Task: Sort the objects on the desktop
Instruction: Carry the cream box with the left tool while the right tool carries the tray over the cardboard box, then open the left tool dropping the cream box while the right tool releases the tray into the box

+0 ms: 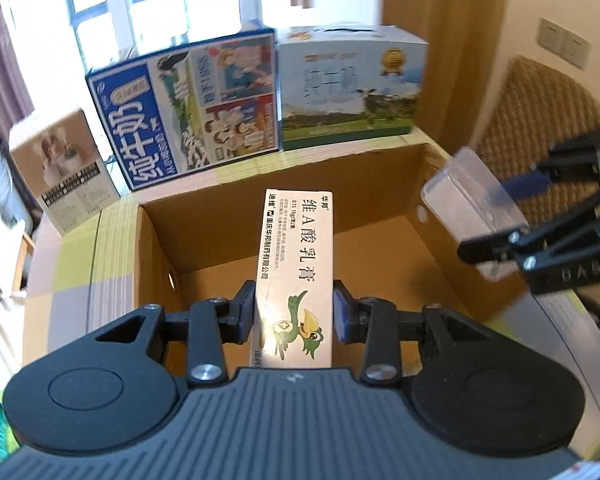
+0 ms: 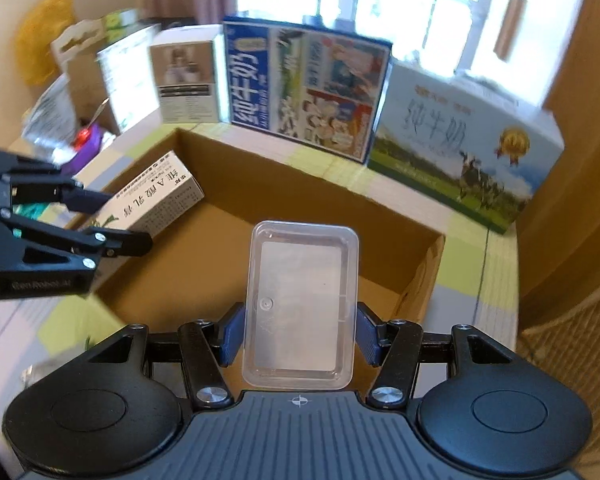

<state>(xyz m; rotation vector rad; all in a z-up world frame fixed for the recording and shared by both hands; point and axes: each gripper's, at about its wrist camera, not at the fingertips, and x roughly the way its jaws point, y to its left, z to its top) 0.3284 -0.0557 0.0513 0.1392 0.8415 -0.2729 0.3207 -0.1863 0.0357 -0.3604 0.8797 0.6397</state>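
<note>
Over the open cardboard box (image 1: 380, 240), your left gripper (image 1: 294, 312) clamps the ointment carton (image 1: 296, 276) and your right gripper (image 2: 300, 332) clamps the clear plastic case (image 2: 300, 304), both seemingly poised for dropping inside.

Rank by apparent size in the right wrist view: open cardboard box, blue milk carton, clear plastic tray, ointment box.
1. open cardboard box
2. blue milk carton
3. clear plastic tray, enlarged by nearness to the camera
4. ointment box

Print I can read around the cardboard box (image 1: 284, 216)

Over it, my left gripper (image 1: 294, 312) holds an ointment carton (image 1: 296, 264) marked 华邦, 迪维, 维A酸乳膏; behind it the blue milk case (image 1: 188, 108) and the pale milk case (image 2: 460, 144) read 纯牛奶.
</note>
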